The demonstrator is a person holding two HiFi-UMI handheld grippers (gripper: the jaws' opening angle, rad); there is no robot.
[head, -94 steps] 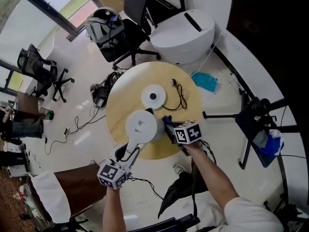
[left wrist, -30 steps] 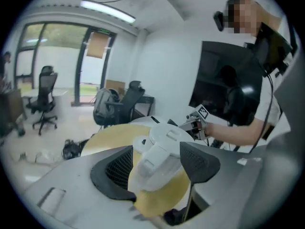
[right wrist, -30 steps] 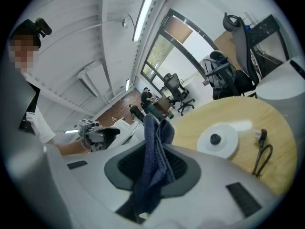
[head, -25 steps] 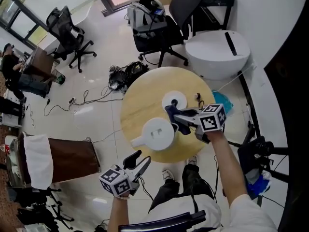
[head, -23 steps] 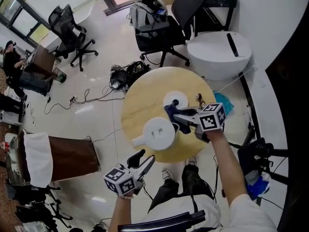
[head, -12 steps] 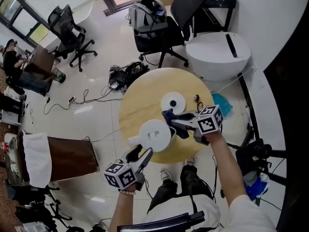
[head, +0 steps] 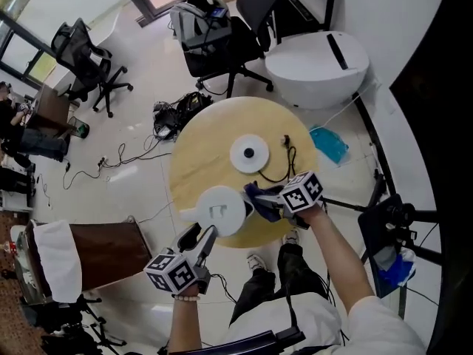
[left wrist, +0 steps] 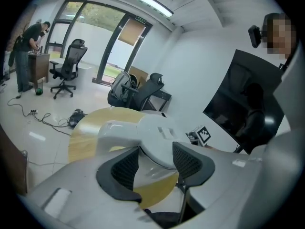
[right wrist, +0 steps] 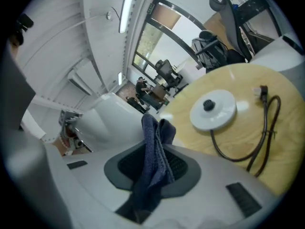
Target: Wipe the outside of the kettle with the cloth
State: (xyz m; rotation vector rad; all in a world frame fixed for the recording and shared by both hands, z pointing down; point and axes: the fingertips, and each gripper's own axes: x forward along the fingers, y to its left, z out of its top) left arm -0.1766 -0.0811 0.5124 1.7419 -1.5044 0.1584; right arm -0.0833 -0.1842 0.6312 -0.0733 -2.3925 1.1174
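Head view looks steeply down from high above the surface (head: pixel 199 165); both gripper views skim it from close by.

White short sleeve (head: pixel 386 328), dark trousers (head: pixel 297 271)

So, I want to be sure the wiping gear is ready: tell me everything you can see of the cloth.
The cloth is dark blue with a woven, slightly rough look. It is bunched into a narrow fold and pinched between the jaws of the right tool. One end stands up past the tips and the rest trails back below them. It sits right beside the white kettle; whether it actually presses on the kettle can't be told.
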